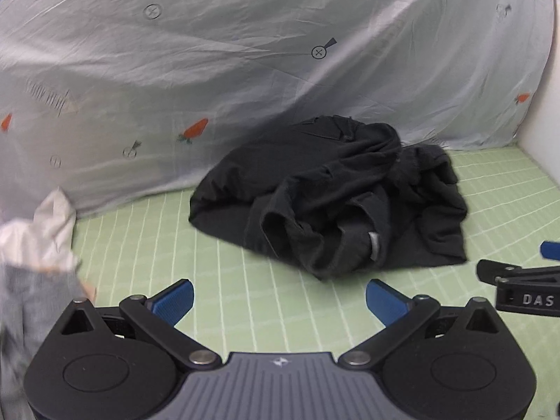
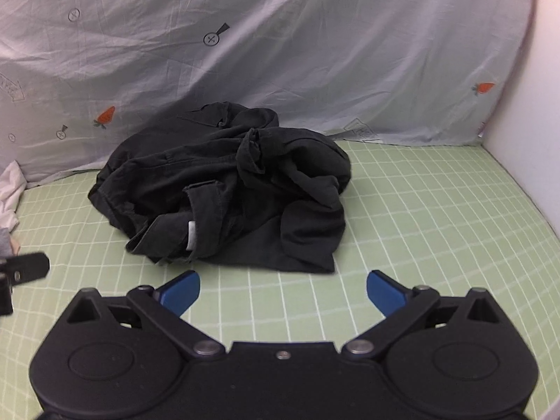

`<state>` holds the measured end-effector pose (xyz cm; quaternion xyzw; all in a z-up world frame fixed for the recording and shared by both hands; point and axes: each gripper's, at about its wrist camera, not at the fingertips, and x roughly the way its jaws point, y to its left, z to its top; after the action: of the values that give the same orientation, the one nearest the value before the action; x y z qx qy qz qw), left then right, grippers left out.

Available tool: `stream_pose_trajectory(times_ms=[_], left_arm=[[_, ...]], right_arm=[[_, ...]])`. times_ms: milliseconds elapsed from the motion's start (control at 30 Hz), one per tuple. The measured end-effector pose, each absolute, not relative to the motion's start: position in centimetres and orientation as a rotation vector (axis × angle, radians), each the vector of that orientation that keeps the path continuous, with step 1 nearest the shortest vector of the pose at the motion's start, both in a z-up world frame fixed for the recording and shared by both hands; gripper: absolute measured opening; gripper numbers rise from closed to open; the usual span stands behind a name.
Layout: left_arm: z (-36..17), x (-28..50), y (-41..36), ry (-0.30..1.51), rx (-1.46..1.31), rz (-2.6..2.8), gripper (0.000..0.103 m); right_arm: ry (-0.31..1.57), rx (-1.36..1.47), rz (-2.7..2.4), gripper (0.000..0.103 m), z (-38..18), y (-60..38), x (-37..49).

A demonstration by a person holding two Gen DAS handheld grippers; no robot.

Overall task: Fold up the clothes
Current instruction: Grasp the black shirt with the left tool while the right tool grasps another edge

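Note:
A crumpled black garment (image 1: pixel 332 196) (image 2: pixel 224 185) lies in a heap on the green gridded mat (image 1: pixel 245 301) (image 2: pixel 420 227), with a small white label showing at its near side. My left gripper (image 1: pixel 280 295) hovers open just short of the heap, nothing between its blue pads. My right gripper (image 2: pixel 283 288) is likewise open and empty, close to the garment's near hem. The right gripper's tip (image 1: pixel 518 280) shows at the right edge of the left wrist view. At the left edge of the right wrist view I see part of the left gripper (image 2: pixel 24 269).
A pale sheet printed with carrots (image 1: pixel 245 70) (image 2: pixel 280 52) hangs behind the mat. White and grey clothes (image 1: pixel 38 245) (image 2: pixel 10 192) are piled at the left. A white wall (image 2: pixel 525 105) bounds the mat on the right.

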<state>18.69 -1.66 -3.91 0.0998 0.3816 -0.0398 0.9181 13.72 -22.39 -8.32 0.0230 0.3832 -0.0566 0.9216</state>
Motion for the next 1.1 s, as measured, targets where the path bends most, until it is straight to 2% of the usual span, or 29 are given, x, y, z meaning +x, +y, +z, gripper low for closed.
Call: stream_pose_trajectory(times_ms=[133,200,267,300,433,500,567,633,733,800,900,1100], left_arm=[[-6.4,25.5,-2.1,0.819,0.289,-0.073,0.100],[-7.4,28.3,-2.5,0.854,0.271,-0.083,0.093],[-8.4,30.7,-2.5,0.888,0.239,-0.096,0.087],[-8.7,31.4,-2.5,0.902,0.214,-0.107,0.084],[-10.1,33.5,-3.0,0.949,0.147,-0.114,0.079],[-11.0,34.1,-3.3,0.980,0.135,-0.113,0.069],[-12.0,34.7,-3.4,1.026,0.117,-0.097,0.065],[-12.7,35.0,-3.1,1.059,0.065,-0.084,0.061],[-12.9,34.9,-2.5,1.082,-0.016,-0.080,0.050],[-12.8,34.6,-2.5,1.080,-0.016,-0.076,0.040],[-12.4,34.1,-2.3,1.078,0.007,-0.065,0.023],[-12.1,32.8,-1.8,1.069,0.025,-0.061,0.018]], right_arm=[[0.783,-0.017,-0.118,0.092,-11.3,-22.3,19.5],[0.793,-0.058,-0.155,0.084,-13.1,-22.4,22.5],[0.803,-0.058,-0.196,0.081,-14.9,-23.1,24.8],[0.816,-0.059,-0.205,0.080,-15.7,-23.5,25.7],[0.871,-0.086,-0.260,0.082,-18.6,-24.6,28.3],[0.902,-0.091,-0.277,0.078,-19.5,-25.0,28.7],[0.922,-0.059,-0.274,0.075,-20.1,-25.7,28.5],[0.931,0.014,-0.253,0.068,-20.1,-26.8,28.2],[0.935,0.114,-0.217,0.047,-19.6,-28.5,27.5],[0.912,0.166,-0.213,0.026,-19.0,-29.7,26.6],[0.874,0.211,-0.231,0.020,-18.2,-31.5,25.1],[0.832,0.170,-0.265,0.014,-16.8,-33.6,21.4]])
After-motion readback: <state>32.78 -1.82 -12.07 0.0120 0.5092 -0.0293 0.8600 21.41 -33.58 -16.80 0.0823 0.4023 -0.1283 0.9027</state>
